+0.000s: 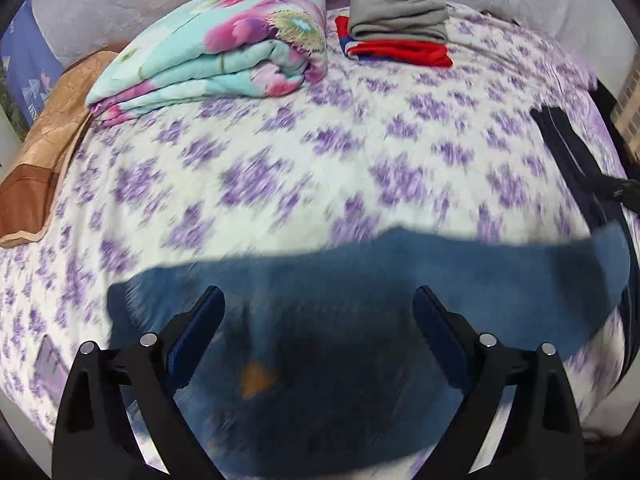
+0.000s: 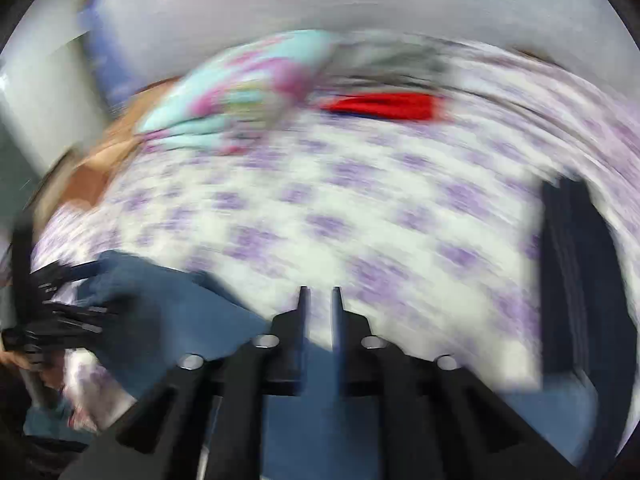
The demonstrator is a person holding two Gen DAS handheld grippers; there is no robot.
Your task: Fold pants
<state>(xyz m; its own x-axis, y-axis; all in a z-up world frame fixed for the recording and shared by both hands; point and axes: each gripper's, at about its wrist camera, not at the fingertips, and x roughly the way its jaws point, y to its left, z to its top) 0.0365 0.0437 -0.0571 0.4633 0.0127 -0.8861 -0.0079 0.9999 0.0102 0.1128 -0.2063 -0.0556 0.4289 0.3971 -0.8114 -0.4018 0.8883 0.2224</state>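
Jeans [image 1: 320, 320] lie on bed [image 1: 280, 184] under left tongs [image 1: 318, 312], which stand released, nothing btwn fingers. Right tongs [image 2: 319, 300] nearly clenched, seemingly empty; view blurred. Fold prob early: denim looks bunched, not compact. Other clothes stacked at far end.

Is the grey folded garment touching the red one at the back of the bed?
Touching. The left wrist view shows the grey garment lying directly on the red garment, no gap.
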